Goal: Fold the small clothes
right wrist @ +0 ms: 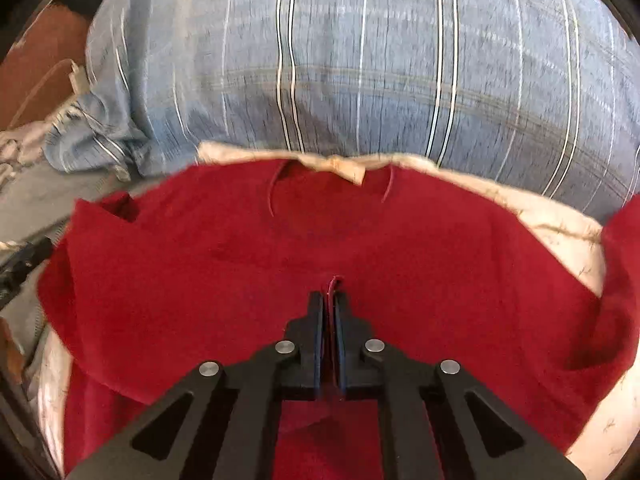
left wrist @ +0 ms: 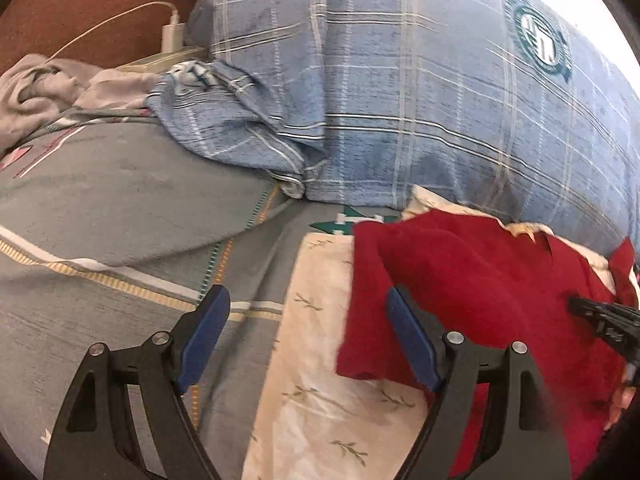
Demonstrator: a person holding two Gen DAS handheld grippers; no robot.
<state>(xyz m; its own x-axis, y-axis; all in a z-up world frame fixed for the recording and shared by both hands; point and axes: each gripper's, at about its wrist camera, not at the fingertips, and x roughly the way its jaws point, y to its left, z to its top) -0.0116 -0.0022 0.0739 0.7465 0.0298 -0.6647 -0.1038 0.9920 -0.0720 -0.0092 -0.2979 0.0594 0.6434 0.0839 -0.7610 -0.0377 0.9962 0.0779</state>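
right hand-held gripper [right wrist: 329,300] pinches red garment [right wrist: 240,264]; left hand-held gripper [left wrist: 308,312] gapes beside blue pillow [left wrist: 420,100].

Grey patterned bedsheet [left wrist: 120,184], big blue plaid pillow [left wrist: 420,92], reddish-brown wall [left wrist: 92,12], plugged-in white charger [left wrist: 173,32]

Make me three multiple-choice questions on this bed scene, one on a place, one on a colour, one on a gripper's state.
1. What lies directly under the garment?
A. cream leaf-print cloth
B. bare wood
C. a tray

2. What colour is the garment being folded?
A. green
B. red
C. black

3. How is the right gripper?
A. wide open
B. out of sight
C. shut on the garment

Key: A, the cream leaf-print cloth shows around its edges; B, the red fleece garment is plainly red; C, the right gripper pinches a red fold.
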